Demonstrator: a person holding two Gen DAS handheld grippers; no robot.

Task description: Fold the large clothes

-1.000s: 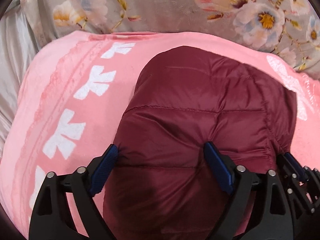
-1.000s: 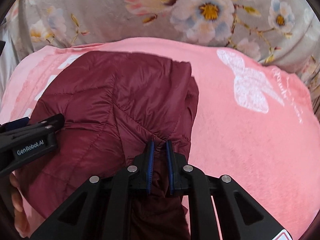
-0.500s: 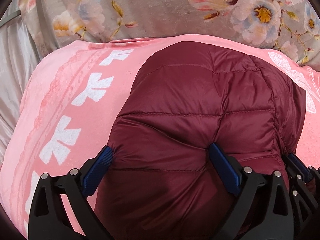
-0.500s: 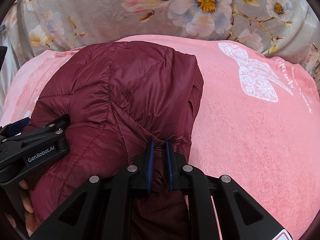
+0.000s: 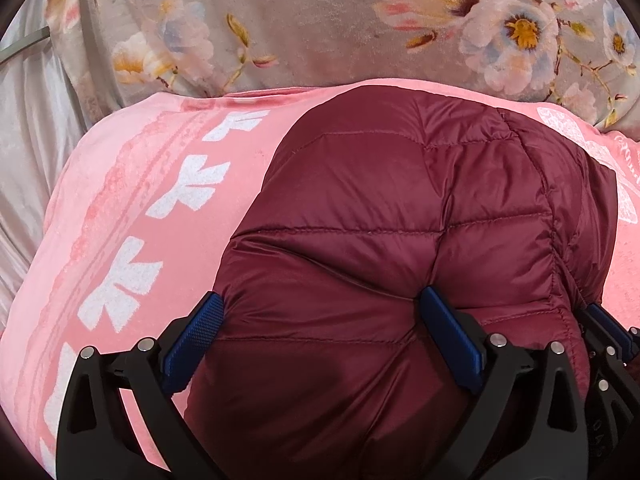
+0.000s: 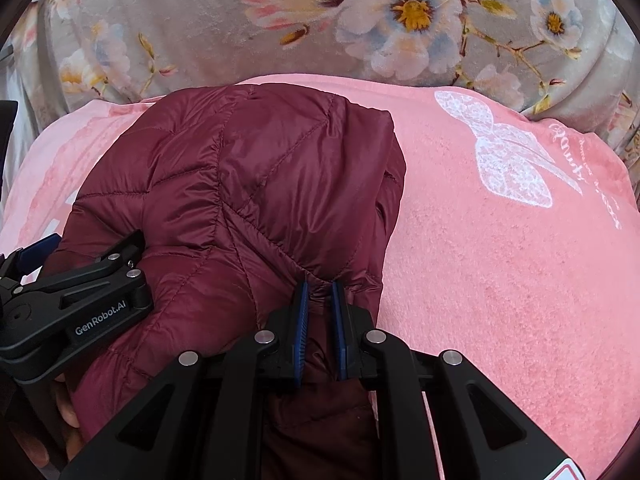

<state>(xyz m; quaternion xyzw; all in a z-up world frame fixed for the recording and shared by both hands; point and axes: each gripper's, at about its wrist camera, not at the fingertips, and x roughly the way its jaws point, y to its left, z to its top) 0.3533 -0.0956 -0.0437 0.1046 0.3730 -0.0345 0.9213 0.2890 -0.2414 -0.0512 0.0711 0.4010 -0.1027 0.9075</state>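
A maroon quilted puffer jacket [image 5: 400, 200] lies bunched on a pink blanket [image 5: 132, 240] with white bows. My left gripper [image 5: 323, 300] stands open and wide over the jacket's near left part. Puffy fabric bulges up between its blue pads [image 5: 448, 332], and the left pad sits at the jacket's edge. My right gripper [image 6: 320, 292] is shut on a pinched fold at the jacket's [image 6: 240, 180] near right edge. In the right wrist view one black finger [image 6: 100, 276] of the left gripper rests on the jacket's left side.
A grey floral bedcover [image 5: 320, 32] lies behind the pink blanket [image 6: 500, 280], with pale shiny fabric [image 5: 32, 140] at far left. A white butterfly print [image 6: 508, 160] marks the blanket's right part. A person's hand [image 6: 64, 420] shows at lower left.
The left jaws have spread a little wider around the jacket. The jacket has puffed up and reaches further back on the blanket. The right gripper has kept its pinch.
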